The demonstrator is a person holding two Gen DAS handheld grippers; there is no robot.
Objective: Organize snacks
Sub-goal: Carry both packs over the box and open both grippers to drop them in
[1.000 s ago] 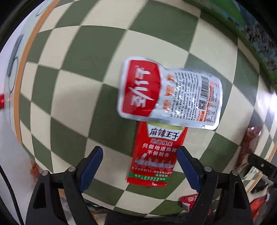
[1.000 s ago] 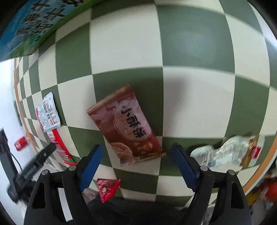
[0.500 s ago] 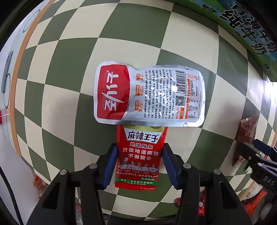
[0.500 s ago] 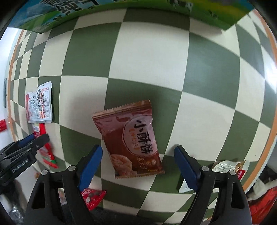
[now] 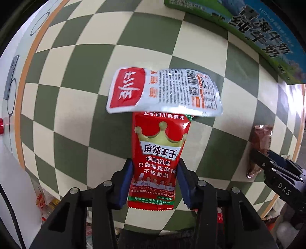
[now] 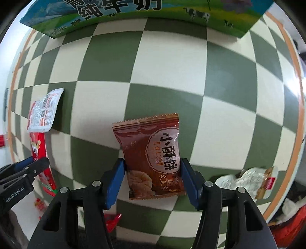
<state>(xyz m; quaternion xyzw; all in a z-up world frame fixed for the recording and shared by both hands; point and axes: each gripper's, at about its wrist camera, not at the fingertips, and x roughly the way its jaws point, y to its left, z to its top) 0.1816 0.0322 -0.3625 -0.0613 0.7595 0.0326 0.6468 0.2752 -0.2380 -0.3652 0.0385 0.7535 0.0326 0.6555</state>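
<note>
A green-and-cream checkered tablecloth (image 6: 172, 67) fills both views, with a blue-and-green milk carton box (image 6: 133, 13) along the upper edge of the right wrist frame. At the centre of the left wrist frame, the left gripper (image 5: 154, 181) pinches the lower part of a red spicy-strip packet (image 5: 158, 159), blue pads pressing its two edges, jaws closing the last bit. A white-and-red pouch (image 5: 164, 92) lies across the red packet's top edge, overlapping it. At the centre of the right wrist frame, the right gripper (image 6: 153, 179) has its jaws closing on a brown biscuit packet (image 6: 153, 157); the pads touch its sides. A crumpled white wrapper (image 6: 246, 180) sits lower right.

The likely snag: lifting the red packet could drag or flip the pouch resting on it, and the biscuit packet may slip or twist if raised before the grip firms. Both grippers point straight down at the table, side by side.
</note>
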